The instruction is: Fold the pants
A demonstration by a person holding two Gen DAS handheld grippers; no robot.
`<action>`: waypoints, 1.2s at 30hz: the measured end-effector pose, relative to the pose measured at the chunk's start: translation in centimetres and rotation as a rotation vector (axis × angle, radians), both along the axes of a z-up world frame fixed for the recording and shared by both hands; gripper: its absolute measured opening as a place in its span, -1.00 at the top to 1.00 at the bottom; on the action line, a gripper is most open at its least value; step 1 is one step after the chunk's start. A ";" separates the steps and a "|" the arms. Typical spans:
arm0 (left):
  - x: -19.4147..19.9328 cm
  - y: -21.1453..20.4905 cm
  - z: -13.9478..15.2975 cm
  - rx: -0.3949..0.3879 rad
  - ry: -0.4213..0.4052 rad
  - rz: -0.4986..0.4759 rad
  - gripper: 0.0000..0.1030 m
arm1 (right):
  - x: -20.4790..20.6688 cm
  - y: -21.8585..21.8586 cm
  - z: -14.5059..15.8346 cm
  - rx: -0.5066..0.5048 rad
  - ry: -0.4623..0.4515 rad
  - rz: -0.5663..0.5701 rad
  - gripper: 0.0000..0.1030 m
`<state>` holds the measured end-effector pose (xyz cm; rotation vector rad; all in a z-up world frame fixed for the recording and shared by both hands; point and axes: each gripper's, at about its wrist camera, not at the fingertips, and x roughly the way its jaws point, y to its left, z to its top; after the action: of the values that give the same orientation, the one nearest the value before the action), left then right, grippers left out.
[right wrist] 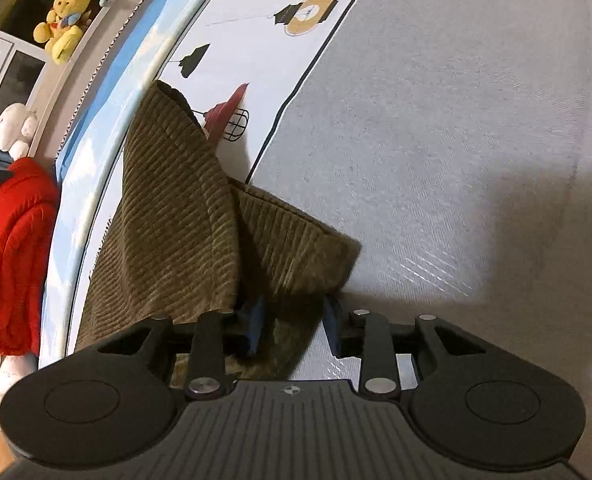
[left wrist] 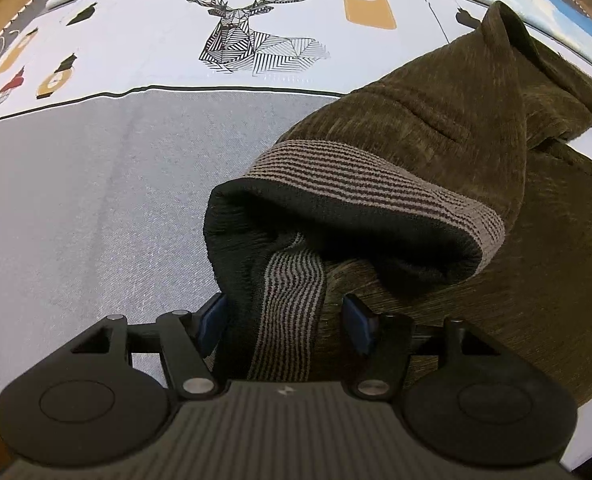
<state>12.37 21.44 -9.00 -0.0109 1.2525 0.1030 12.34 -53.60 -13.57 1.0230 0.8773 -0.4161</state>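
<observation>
Olive corduroy pants [left wrist: 416, 128] lie bunched on the grey bed sheet [left wrist: 96, 200], with the striped grey waistband [left wrist: 356, 184] gaping toward the camera. A strip of that waistband runs down between the blue pads [left wrist: 212, 320] of my left gripper [left wrist: 284, 312], whose jaws stand wide apart without pressing on it. In the right wrist view a folded end of the pants [right wrist: 176, 220] rises to my right gripper [right wrist: 294, 320]. Cloth sits between its pads [right wrist: 256, 328], which stand partly apart, and bare sheet [right wrist: 456, 120] shows beside the right one. The hem hides the pad tips.
The sheet's white printed band with a deer drawing [left wrist: 252, 36] runs along the far side. Beyond the bed's edge a ledge carries a yellow plush toy [right wrist: 66, 20] and a white one [right wrist: 14, 128]. A red garment [right wrist: 16, 260] hangs beside them.
</observation>
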 end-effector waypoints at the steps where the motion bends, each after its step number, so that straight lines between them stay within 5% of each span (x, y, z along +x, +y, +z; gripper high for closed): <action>1: 0.0 -0.1 -0.1 0.006 -0.001 -0.007 -0.28 | 0.0 0.1 0.3 -0.024 0.002 0.013 0.77; 9: 0.0 -0.8 0.2 0.052 -0.023 -0.040 0.16 | -4.3 -1.3 8.1 -0.222 -0.133 -0.081 0.81; 16: -0.7 -1.2 0.7 0.081 -0.054 -0.090 0.26 | -15.4 -7.6 9.0 -0.315 0.105 -0.361 0.81; 20: -1.3 -1.8 0.9 0.115 -0.057 -0.123 0.28 | -19.1 -10.8 5.3 -0.171 0.208 -0.411 0.82; 25: -2.2 -1.1 1.1 0.076 -0.030 -0.115 0.32 | -18.8 -10.8 5.3 -0.272 0.238 -0.330 0.83; 27: -2.6 -0.7 1.2 0.049 -0.021 -0.107 0.32 | -17.3 -9.9 5.5 -0.421 0.329 -0.209 0.84; 29: -2.9 -0.5 1.0 0.045 -0.014 -0.111 0.30 | -15.8 -9.1 3.9 -0.463 0.433 -0.087 0.83; 32: -3.0 -0.6 1.2 0.048 -0.026 -0.120 0.15 | -16.0 -8.6 3.5 -0.501 0.545 -0.127 0.81; 36: -3.2 0.3 2.8 0.020 -0.098 -0.055 0.02 | -16.1 -7.7 7.3 -0.623 0.408 -0.219 0.61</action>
<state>9.19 21.72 -6.16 0.0357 1.1527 0.0667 -3.76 -61.30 -6.26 0.4572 0.9111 -1.0374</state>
